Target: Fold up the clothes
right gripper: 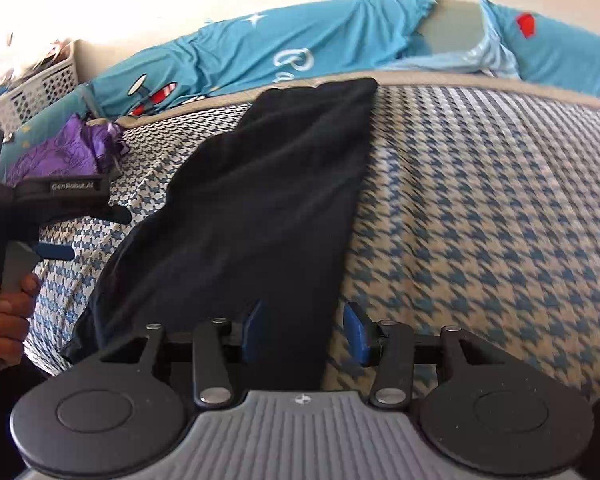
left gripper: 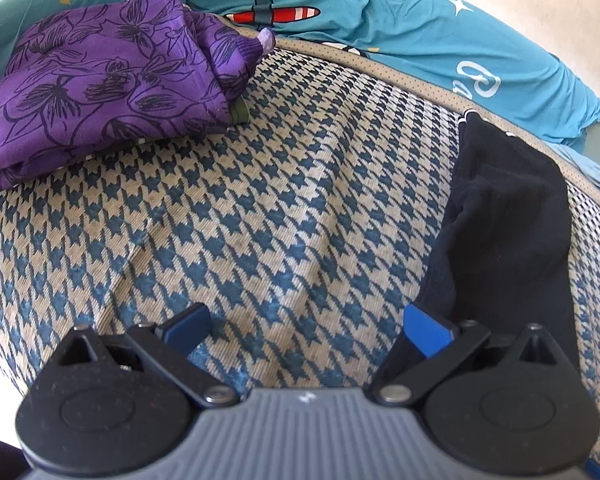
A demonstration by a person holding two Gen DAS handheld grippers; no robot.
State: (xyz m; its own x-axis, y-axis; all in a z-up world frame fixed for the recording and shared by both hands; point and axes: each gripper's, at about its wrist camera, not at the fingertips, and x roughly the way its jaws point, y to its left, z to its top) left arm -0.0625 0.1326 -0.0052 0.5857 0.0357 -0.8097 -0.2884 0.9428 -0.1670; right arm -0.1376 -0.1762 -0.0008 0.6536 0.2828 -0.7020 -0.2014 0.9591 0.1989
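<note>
A long black garment [right gripper: 260,200] lies stretched out on the houndstooth mat [right gripper: 480,220], reaching from the near edge to the far one. My right gripper [right gripper: 305,332] stands over its near end. The left pad is above the cloth and the right pad is just past the cloth's right edge, with a gap showing, so it is open. My left gripper [left gripper: 306,320] is wide open above bare mat [left gripper: 260,220], with the black garment [left gripper: 500,220] just to the right of its right finger. In the right wrist view the left gripper [right gripper: 88,234] hovers left of the garment, held by a hand [right gripper: 4,312].
A folded purple floral garment [left gripper: 100,88] sits at the mat's far left corner. A teal printed bedsheet [left gripper: 380,20] lies bunched beyond the mat's far edge. A white laundry basket [right gripper: 40,84] stands at the far left by the wall.
</note>
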